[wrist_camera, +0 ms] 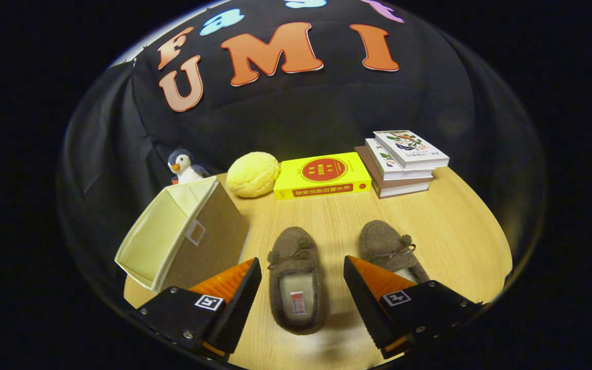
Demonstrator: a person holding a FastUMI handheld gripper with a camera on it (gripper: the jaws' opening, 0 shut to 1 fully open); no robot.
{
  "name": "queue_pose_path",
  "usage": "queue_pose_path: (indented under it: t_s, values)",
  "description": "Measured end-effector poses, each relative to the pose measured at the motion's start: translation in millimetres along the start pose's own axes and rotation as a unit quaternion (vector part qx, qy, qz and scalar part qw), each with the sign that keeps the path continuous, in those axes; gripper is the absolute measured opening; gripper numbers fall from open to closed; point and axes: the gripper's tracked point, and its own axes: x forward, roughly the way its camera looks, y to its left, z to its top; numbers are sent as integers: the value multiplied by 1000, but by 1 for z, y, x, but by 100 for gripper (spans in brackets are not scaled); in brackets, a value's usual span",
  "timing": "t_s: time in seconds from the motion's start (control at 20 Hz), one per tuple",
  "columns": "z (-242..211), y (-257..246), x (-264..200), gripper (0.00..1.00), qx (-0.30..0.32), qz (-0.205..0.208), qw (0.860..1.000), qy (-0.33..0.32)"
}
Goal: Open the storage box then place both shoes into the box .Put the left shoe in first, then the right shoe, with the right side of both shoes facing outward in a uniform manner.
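Storage box (183, 239) stood open at left of table (455, 226), nothing inside. Gripper (302, 270) fingers spread wide, gripping nothing, straddling left shoe (296, 277). Right shoe (388, 246) lay just right, beyond right finger. Judged: opening done, both placements remained.

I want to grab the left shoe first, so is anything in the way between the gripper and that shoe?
Nothing visible blocks it. The hand-held gripper is open and the left shoe already lies between its fingers on the table. The right shoe sits apart, beyond the right finger; the storage box, tipped with its opening showing, stands beside the left finger.
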Motion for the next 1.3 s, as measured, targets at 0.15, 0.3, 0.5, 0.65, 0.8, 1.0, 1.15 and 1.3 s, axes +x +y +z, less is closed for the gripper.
queue_pose_path:
  t_s: [0.15, 0.3, 0.5, 0.65, 0.8, 1.0, 1.15, 1.3]
  values:
    - [-26, -8, 14, 91, -29, -2, 999, 30]
    - [-46, -12, 27, 79, -30, 3, 998, 51]
    - [-61, -14, 42, 59, -36, 9, 997, 68]
    - [-65, -15, 53, 41, -29, 18, 996, 79]
    - [-70, -13, 63, 24, -22, 32, 995, 94]
    - [-68, -16, 66, 3, -13, 28, 995, 92]
    - [-60, -14, 59, 1, 13, 26, 996, 88]
    - [-46, -13, 44, 1, 28, 8, 997, 72]
